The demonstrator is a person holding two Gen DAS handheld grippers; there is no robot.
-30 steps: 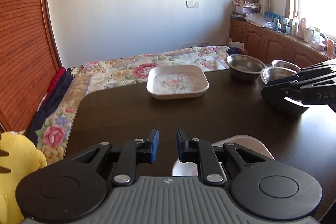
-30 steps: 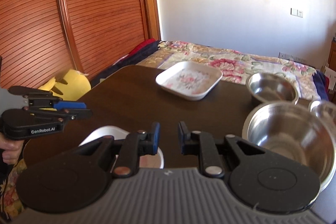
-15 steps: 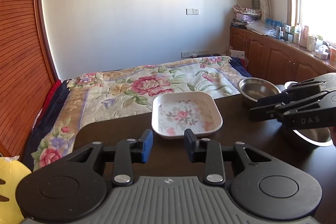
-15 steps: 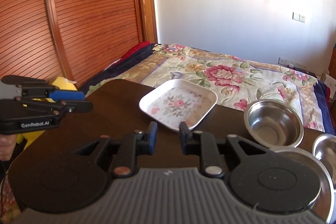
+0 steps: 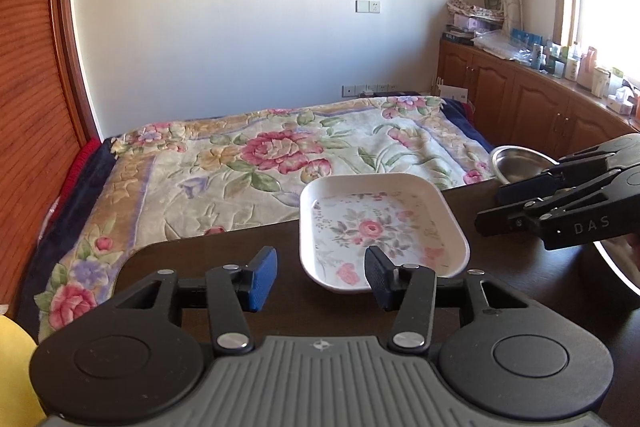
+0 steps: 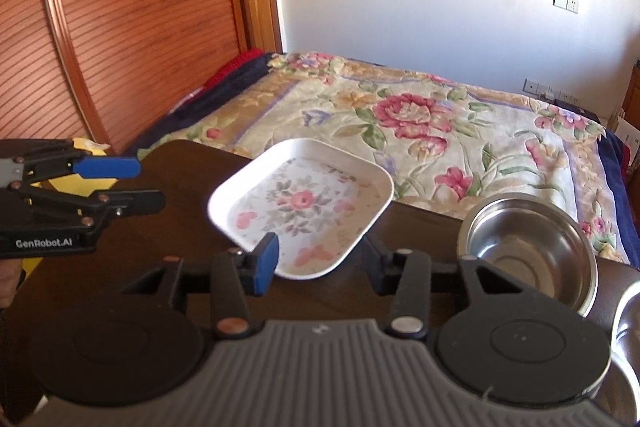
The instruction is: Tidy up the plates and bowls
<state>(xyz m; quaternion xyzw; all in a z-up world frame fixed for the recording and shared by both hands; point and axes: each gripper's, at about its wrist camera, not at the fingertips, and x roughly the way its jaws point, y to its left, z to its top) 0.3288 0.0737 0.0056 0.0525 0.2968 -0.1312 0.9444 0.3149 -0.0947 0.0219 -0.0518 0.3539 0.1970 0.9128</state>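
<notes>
A white square plate with a flower print (image 5: pixel 380 227) lies on the dark table (image 5: pixel 200 263) near its far edge; it also shows in the right wrist view (image 6: pixel 300 211). My left gripper (image 5: pixel 320 279) is open and empty, just short of the plate's near left corner. My right gripper (image 6: pixel 320 259) is open and empty, its jaws on either side of the plate's near corner. A steel bowl (image 6: pixel 528 247) stands right of the plate. Another steel rim (image 6: pixel 628 311) shows at the far right edge.
A bed with a flowered quilt (image 5: pixel 280 155) lies beyond the table's far edge. A wooden slatted wardrobe door (image 6: pixel 120 27) stands to the left. Low wooden cabinets (image 5: pixel 532 103) with clutter run along the right wall. A yellow object (image 5: pixel 12 367) sits at the lower left.
Both grippers have moved forward toward the flowered plate and opened wider. The white plate seen close under them a second ago is out of view.
</notes>
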